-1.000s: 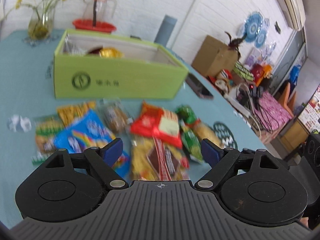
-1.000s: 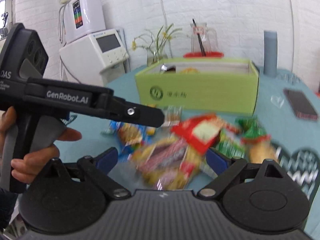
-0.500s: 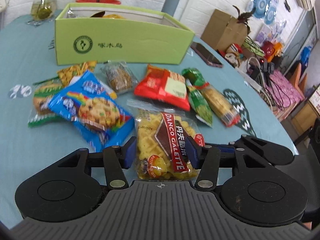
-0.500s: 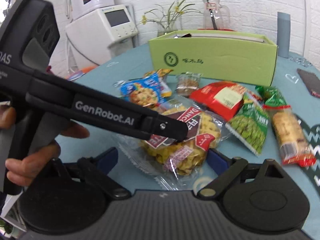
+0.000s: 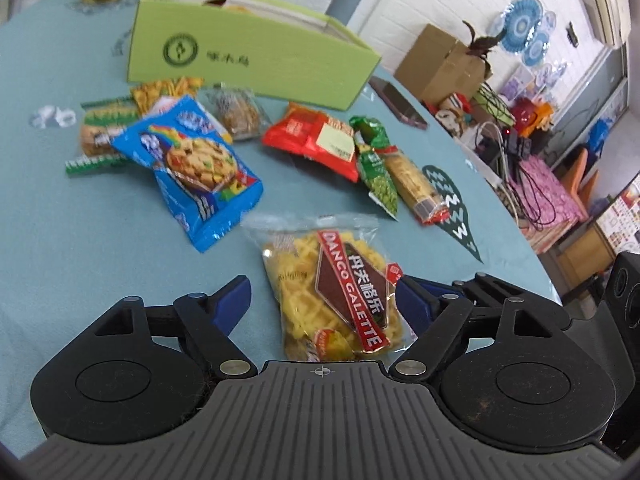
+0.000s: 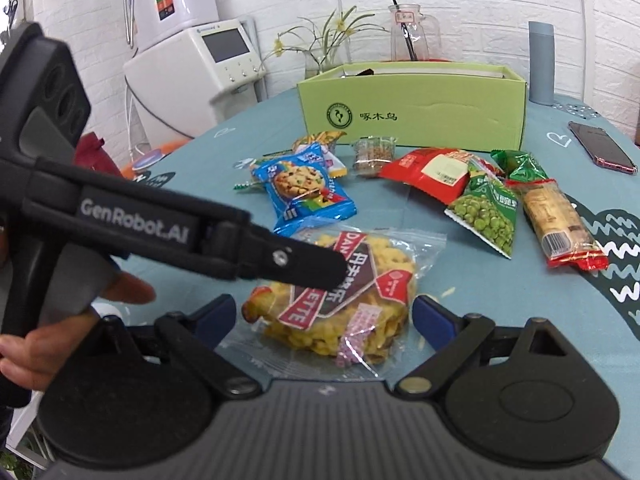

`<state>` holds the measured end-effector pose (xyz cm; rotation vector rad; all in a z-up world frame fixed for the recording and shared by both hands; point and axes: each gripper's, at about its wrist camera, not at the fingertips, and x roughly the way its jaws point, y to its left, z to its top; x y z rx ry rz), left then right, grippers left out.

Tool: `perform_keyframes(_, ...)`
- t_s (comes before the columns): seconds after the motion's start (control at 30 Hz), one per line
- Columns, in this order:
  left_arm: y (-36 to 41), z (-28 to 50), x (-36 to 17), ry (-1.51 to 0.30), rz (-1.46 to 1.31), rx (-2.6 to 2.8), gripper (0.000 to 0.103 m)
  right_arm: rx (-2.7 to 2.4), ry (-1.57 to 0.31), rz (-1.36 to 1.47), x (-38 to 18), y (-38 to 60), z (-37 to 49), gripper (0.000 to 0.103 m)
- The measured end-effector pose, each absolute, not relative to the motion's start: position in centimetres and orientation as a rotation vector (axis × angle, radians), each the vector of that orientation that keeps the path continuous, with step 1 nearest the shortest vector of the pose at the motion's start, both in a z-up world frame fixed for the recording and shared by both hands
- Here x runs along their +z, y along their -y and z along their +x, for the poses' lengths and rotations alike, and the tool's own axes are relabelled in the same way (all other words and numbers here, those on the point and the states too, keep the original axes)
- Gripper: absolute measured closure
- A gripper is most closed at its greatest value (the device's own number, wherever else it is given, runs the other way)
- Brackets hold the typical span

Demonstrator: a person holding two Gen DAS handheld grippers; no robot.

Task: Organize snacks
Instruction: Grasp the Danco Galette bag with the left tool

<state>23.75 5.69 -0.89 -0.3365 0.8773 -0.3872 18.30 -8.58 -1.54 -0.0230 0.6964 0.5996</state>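
Observation:
A clear bag of yellow Danco Galette waffle biscuits [image 5: 340, 292] lies on the teal tablecloth, between the open blue fingers of my left gripper [image 5: 322, 300]. The same bag [image 6: 340, 300] lies between the open fingers of my right gripper [image 6: 324, 316]; the left gripper's black body [image 6: 180, 236] reaches over it from the left. Further back lie a blue cookie pack [image 5: 192, 168], a red pack [image 5: 316, 144], a green pea pack [image 5: 378, 172], a cracker sleeve [image 5: 416, 184]. The green open box [image 5: 248, 52] stands behind them.
A phone [image 6: 600, 146] lies at the right behind the snacks. A grey flask [image 6: 541, 62], a glass jug [image 6: 412, 36] and a flower vase [image 6: 320, 60] stand behind the box. The table edge curves off at the right [image 5: 532, 256].
My left gripper came down over the waffle bag, its fingers narrowed around it half a second ago, and now they stand wider apart. My right gripper came lower and closer to the same bag.

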Motion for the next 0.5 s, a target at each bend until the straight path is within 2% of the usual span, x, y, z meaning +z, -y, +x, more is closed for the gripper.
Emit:
perform_keyframes(0.07,-5.6,23.6,-1.2,-0.865,-0.332,-0.392,0.042,0.586,-0.696,-0.034,-2.0,8.2,18.6,0.009)
perform_keyframes(0.1,-5.5,23.5,-1.2,-0.862,-0.319,-0.394,0.053,0.584,-0.678,-0.056,-2.1,7.9,18.4,0.009)
perform_keyframes(0.27,-5.6,23.5,-0.6,-0.84,-0.314,-0.373,0.078,0.569,-0.647,-0.099,-1.3,7.2,18.3,0.014)
perform_keyframes(0.5,-5.1,26.5,4.9,-0.718,-0.32,-0.391,0.078,0.531,-0.492,-0.125,3.4,7.9,21.3,0.012)
